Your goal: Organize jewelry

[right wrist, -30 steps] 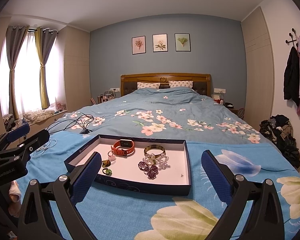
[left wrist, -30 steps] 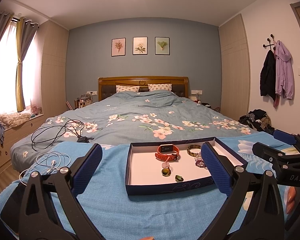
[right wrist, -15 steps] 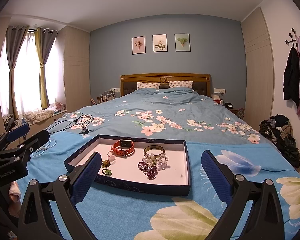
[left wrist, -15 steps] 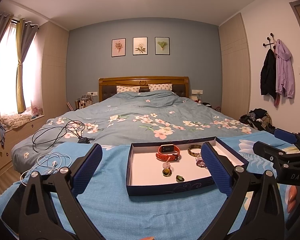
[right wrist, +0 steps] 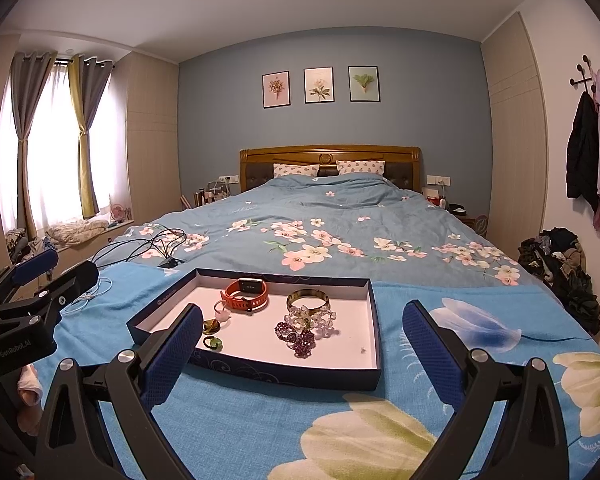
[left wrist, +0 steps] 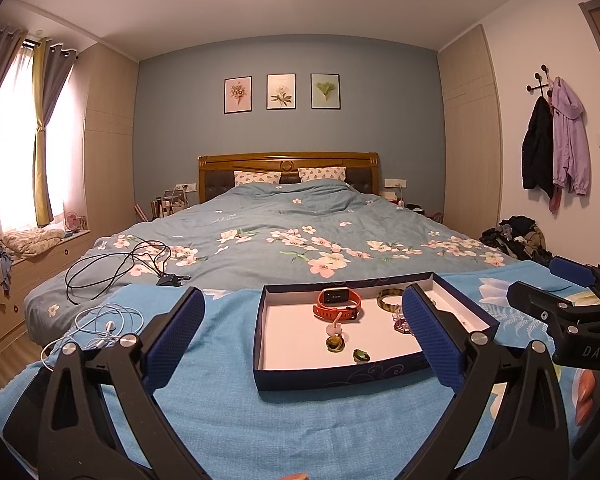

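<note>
left gripper point(left wrist: 300, 332) fingers spread, empty | right gripper point(right wrist: 302, 338) likewise | purple beaded bracelet point(right wrist: 296, 336) at tray's 4 o'clock, clear only from right wrist | shallow navy cardboard tray point(right wrist: 260, 370) on bed

1. A dark blue tray point(left wrist: 342, 376) lay on the bright blue blanket point(left wrist: 228, 412) spread over the bed.
2. The left gripper point(left wrist: 300, 332) hovered just before the tray, jaws spread wide and holding nothing.
3. Inside the tray, an orange watch point(left wrist: 337, 304) sat toward the far wall, a gold bangle point(left wrist: 389, 299) to its right.
4. Nearer the tray's front wall lay two small greenish rings point(left wrist: 335, 345).
5. Left of the tray, white earphones point(left wrist: 108, 326) lay coiled, black cables point(left wrist: 120, 264) farther off.
6. Right of the tray, the right gripper point(left wrist: 556, 292) stood sideways; its jaws could not be judged.
</note>
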The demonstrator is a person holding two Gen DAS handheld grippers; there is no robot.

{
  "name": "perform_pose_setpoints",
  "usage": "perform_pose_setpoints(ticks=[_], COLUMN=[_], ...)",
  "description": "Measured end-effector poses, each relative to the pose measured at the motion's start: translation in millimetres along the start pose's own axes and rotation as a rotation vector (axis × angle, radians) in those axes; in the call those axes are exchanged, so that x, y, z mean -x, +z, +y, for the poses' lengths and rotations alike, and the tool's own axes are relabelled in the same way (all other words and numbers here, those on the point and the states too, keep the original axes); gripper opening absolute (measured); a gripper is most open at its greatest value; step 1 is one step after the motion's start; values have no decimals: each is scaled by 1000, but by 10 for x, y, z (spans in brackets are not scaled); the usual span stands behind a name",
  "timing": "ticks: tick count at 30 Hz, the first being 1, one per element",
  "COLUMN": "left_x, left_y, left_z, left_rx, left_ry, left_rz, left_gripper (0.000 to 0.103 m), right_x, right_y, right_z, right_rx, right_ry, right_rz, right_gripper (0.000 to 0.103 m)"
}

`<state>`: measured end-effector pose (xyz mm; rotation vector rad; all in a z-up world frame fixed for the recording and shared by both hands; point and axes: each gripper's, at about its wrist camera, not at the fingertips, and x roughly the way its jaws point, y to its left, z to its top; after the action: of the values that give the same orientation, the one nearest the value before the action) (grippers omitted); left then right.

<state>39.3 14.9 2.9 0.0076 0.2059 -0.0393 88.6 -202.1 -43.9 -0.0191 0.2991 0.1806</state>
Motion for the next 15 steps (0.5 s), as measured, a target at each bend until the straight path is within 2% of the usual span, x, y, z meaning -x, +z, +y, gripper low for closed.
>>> perform_pose_setpoints(ticks=[15], left_x=[-23], left_y=[-19], left_z=[9], left_rx=[-2], left_ry=[0], left_rz=[6], left_gripper=[97], right_x=[-7], right_y=[-11], right_z=[1], right_rx=[-3], right_ry=[0], right_rz=[5], right_gripper=[97])
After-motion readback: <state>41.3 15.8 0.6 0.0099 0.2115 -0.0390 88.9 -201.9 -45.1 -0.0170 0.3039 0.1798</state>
